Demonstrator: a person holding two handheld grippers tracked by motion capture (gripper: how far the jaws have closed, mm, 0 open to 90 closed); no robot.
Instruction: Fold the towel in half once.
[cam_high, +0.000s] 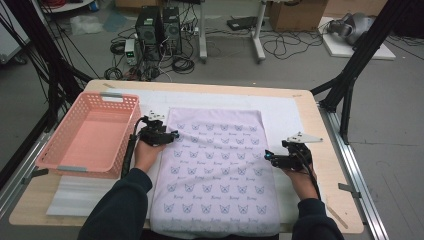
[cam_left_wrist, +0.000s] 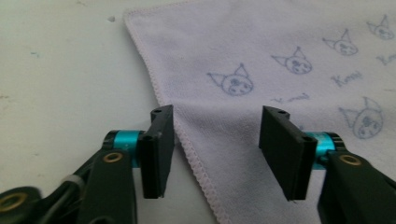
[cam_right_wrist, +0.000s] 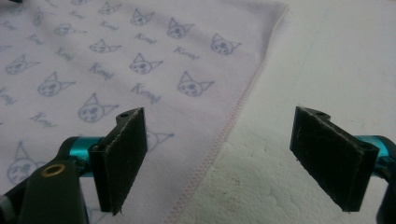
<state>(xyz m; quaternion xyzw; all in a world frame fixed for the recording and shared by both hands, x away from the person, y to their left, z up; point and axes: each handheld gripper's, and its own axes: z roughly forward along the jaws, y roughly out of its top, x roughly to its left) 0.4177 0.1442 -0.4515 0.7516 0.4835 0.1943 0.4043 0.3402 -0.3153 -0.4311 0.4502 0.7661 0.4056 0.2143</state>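
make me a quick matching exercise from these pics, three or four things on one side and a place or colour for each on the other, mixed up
Things:
1. basket
2. towel
3. left gripper
4. right gripper

Descriptions:
A. at the towel's right edge
B. pale lilac with cat-face print
C. pink, at the table's left
D. at the towel's left edge, near its far corner

Pairs: 1-C, 2-B, 3-D, 4-A

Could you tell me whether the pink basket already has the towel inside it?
No, the pink basket holds nothing, and the towel lies spread flat on the table beside it.
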